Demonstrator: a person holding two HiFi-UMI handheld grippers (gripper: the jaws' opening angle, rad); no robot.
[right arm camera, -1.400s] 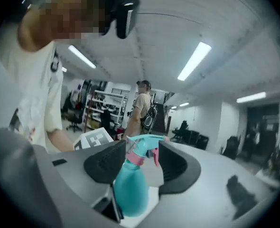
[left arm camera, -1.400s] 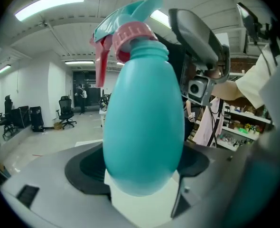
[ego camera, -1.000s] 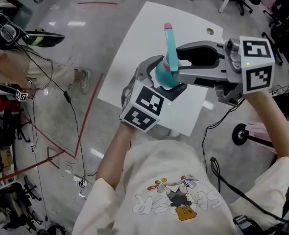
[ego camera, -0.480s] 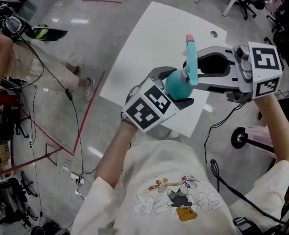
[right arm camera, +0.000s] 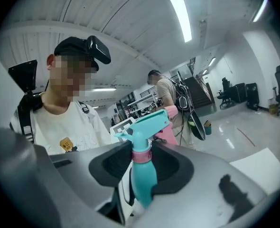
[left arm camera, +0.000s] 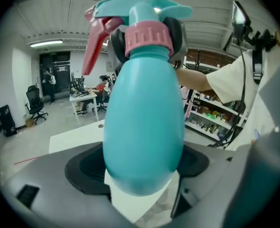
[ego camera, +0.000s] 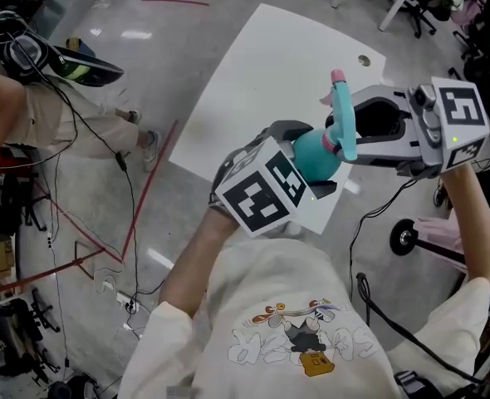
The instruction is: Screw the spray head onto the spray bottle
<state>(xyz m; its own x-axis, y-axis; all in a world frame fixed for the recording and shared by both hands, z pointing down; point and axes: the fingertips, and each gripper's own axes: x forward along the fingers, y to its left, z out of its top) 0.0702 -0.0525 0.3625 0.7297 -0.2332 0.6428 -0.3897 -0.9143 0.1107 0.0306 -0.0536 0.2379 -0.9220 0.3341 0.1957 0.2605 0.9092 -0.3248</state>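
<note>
Jaws on my left gripper (left arm camera: 141,164) pinch the round lower belly of the teal spray bottle (left arm camera: 142,122), one pad on each side. The bottle rises straight out from between them and fills most of the left gripper view. At the end of the bottle farthest from that gripper sits the spray head (left arm camera: 140,11), teal with a pink trigger (left arm camera: 95,44). A ribbed pink collar (left arm camera: 148,37) joins it to the neck. My right gripper (right arm camera: 142,167) meets it from the opposite side. Its jaws have just been closing and now clamp the spray head at its collar, with the nozzle and trigger sticking out beyond the pads. Between the two grippers the bottle hangs in the air, with a white table (ego camera: 262,81) below them.
</note>
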